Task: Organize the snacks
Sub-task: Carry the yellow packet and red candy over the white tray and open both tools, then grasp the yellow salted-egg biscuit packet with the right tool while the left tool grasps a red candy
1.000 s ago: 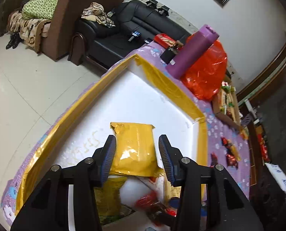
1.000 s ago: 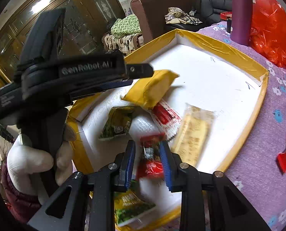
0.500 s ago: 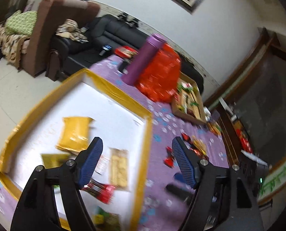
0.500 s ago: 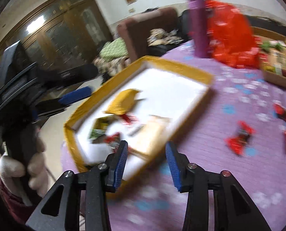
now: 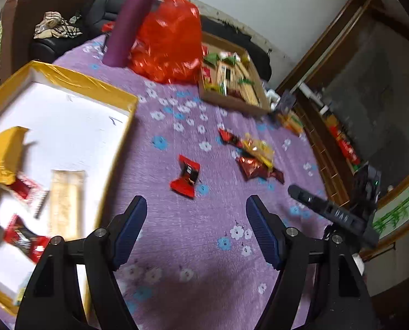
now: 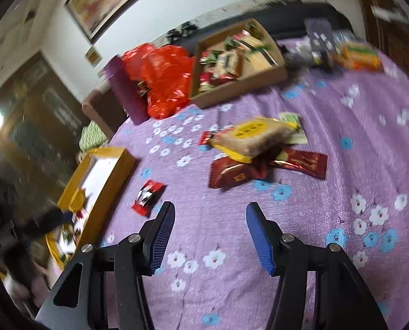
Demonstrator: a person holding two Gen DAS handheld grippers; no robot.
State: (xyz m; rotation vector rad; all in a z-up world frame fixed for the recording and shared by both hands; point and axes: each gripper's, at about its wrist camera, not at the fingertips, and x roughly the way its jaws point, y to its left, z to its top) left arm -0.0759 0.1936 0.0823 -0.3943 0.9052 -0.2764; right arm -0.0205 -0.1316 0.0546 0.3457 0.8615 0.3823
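Small red snack packet (image 5: 186, 176) lying flat on the purple tablecloth (image 5: 204, 247) just off the yellow tray's (image 5: 116, 148) right edge, looks light, crinkly and slippery, so best pinched across the crimped middle. Left gripper (image 5: 196, 229) spread wide and empty, right gripper (image 6: 210, 236) empty too, jaws opening. Both over the tray a second ago, right one pinching a red packet, now swung out over the cloth toward the loose pile (image 6: 259, 148).
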